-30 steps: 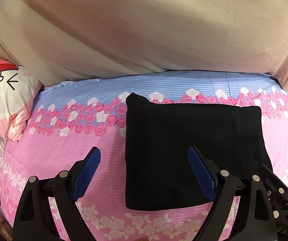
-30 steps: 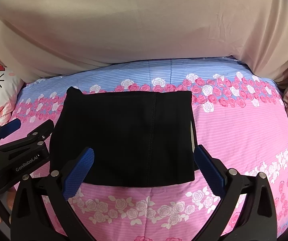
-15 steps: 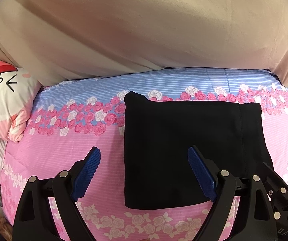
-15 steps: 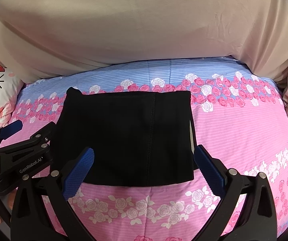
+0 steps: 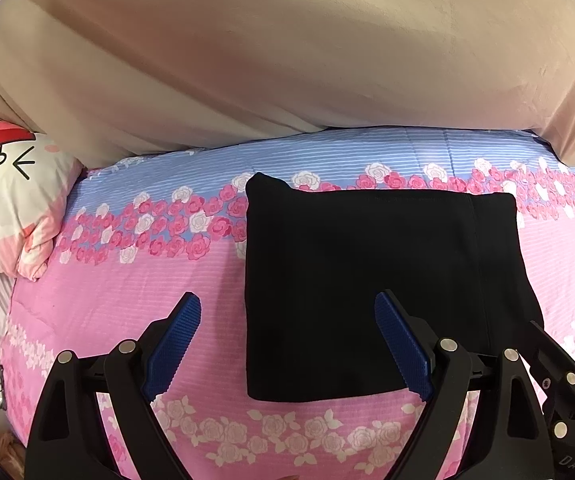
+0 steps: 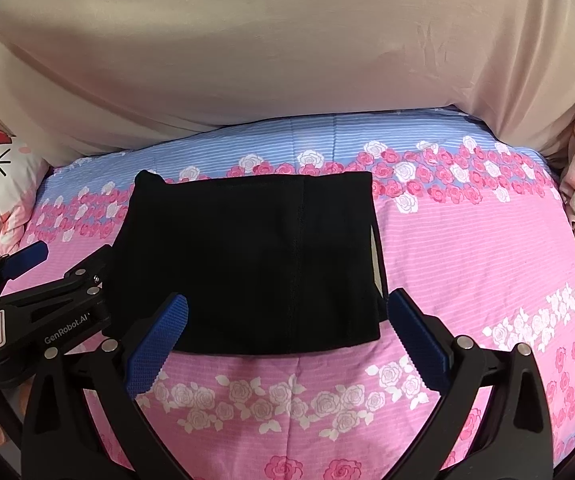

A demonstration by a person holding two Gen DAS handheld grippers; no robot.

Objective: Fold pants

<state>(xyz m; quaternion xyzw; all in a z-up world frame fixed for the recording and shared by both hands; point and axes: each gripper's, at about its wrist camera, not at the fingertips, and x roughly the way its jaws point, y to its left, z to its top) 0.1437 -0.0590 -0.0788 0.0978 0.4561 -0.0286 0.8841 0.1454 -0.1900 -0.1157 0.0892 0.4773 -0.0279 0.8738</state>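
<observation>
- Black pants [image 5: 383, 288] lie folded into a compact rectangle on the floral bedspread [image 5: 127, 280], in its middle band, nearer the far edge where the beige blanket [image 5: 287, 60] overhangs than the near edge. Judged: folding is essentially complete.
- Left gripper [image 5: 287, 344]: jaws spread wide, nothing between them, poised above the near left portion of the pants; one finger over bare bedspread, the other over the cloth.
- Right gripper [image 6: 283, 340]: likewise released and empty, hovering over the near edge of the pants, its fingers straddling much of the stack's width.
- Risk: either blue pad dipping while withdrawing could snag the near edge and drag the top layer, opening the fold. Cause: both tools sit low and close to that edge.
- Risk: the far left corner of the stack stands up in a small peak in both views; a further press or lift there could let inner layers slide out.
- Risk: along the right side a pale strip shows between layers in the right wrist view, suggesting loose alignment; a sideways nudge would widen it.
- Risk: the two grippers are close together; the left one appears at the left margin of the right wrist view, so collision is possible on any crossing move.
- Cartoon pillow [image 5: 11, 200] at the left edge lies well apart from the pants; no hazard judged.
</observation>
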